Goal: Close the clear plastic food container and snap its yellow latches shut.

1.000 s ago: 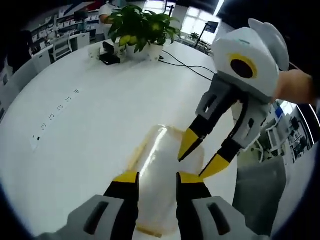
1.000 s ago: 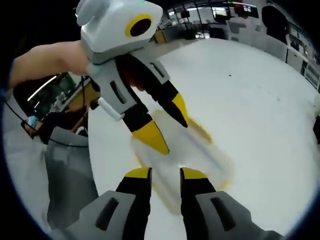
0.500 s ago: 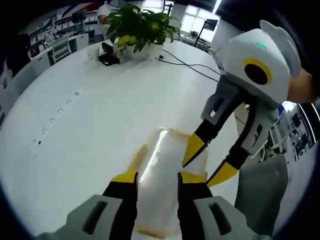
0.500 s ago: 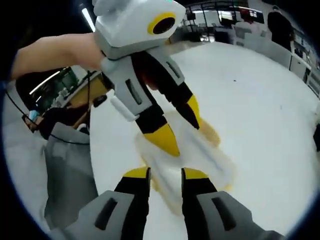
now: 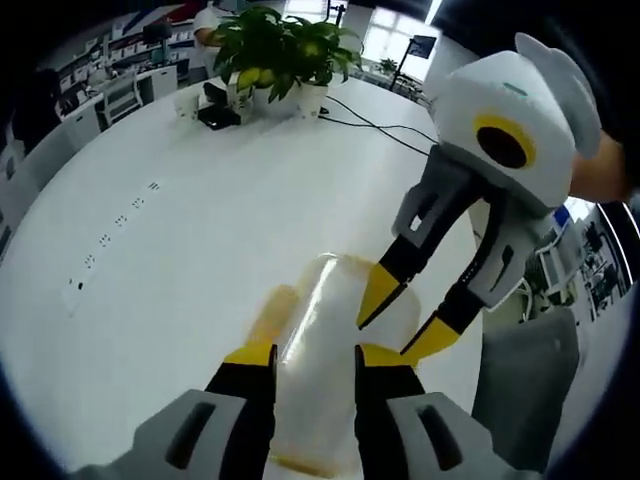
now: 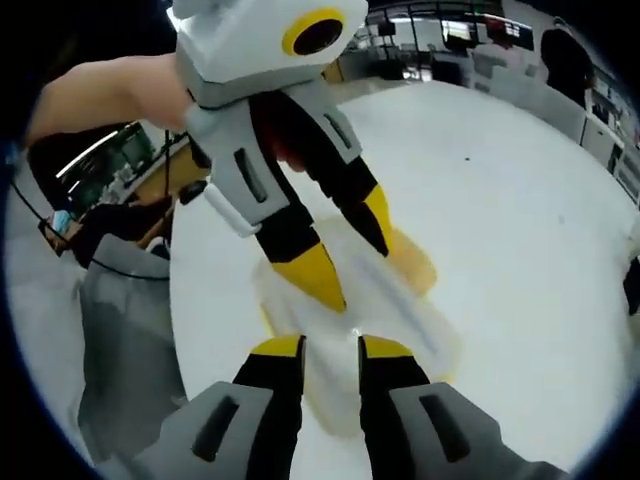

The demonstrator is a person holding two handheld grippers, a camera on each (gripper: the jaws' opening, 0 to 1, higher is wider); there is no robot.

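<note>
Left-side yellow latch (image 5: 272, 312) swung out since a moment ago — both grippers (image 5: 313, 356) (image 6: 331, 347), fingers slightly spread, hovered over the container (image 5: 325, 375).

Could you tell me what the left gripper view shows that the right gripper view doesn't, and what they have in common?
Left gripper view alone: a potted plant at the table's far side, with black cables running from it, and a person's white top beyond. Right gripper view alone: a bare forearm behind the left gripper, and a dark monitor off the table edge. Both: the clear container with yellow latches on the white table, the grey chair, and each gripper's jaws apart over the lid, the right gripper included.
</note>
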